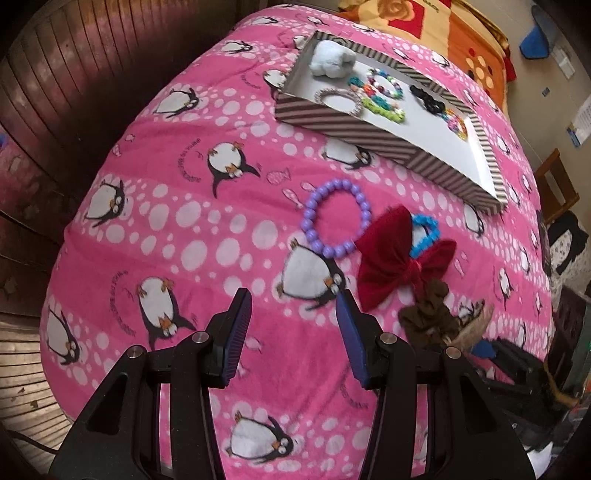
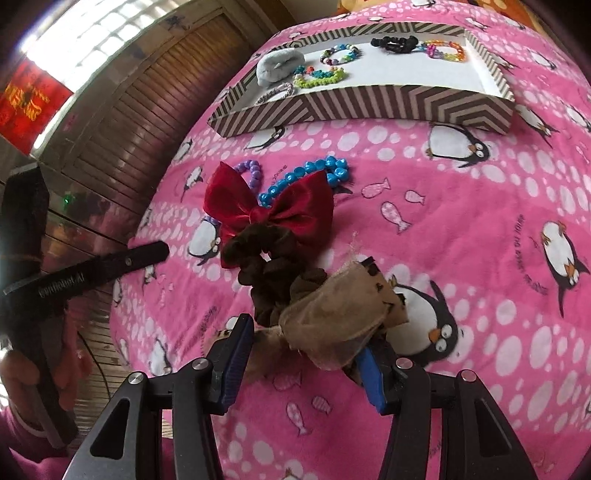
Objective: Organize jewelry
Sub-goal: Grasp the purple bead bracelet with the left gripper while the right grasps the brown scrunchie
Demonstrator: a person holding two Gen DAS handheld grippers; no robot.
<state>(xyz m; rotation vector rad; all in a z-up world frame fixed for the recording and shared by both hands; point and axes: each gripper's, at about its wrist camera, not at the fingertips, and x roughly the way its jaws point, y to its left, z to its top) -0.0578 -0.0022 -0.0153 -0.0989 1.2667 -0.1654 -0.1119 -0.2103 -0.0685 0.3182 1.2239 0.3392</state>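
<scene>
A striped tray [image 1: 332, 123] [image 2: 369, 105] holds a pale blue scrunchie [image 1: 330, 57], several bead bracelets [image 1: 384, 92] and a black hair tie [image 1: 428, 98]. On the pink penguin blanket lie a purple bead bracelet [image 1: 334, 221], a blue bead bracelet [image 2: 306, 173], a red velvet bow [image 1: 399, 264] [image 2: 269, 206] and a brown scrunchie [image 2: 273, 269]. My left gripper [image 1: 293, 299] is open and empty, just short of the purple bracelet. My right gripper [image 2: 306, 332] is open, its jaws standing around a tan sheer bow [image 2: 332, 325].
A wooden slatted wall [image 1: 74, 92] stands to the left of the bed. An orange patterned blanket [image 1: 443, 26] lies behind the tray. A wooden chair [image 1: 557, 184] and dark clutter stand at the right. The left gripper's body [image 2: 33, 266] shows at the left of the right wrist view.
</scene>
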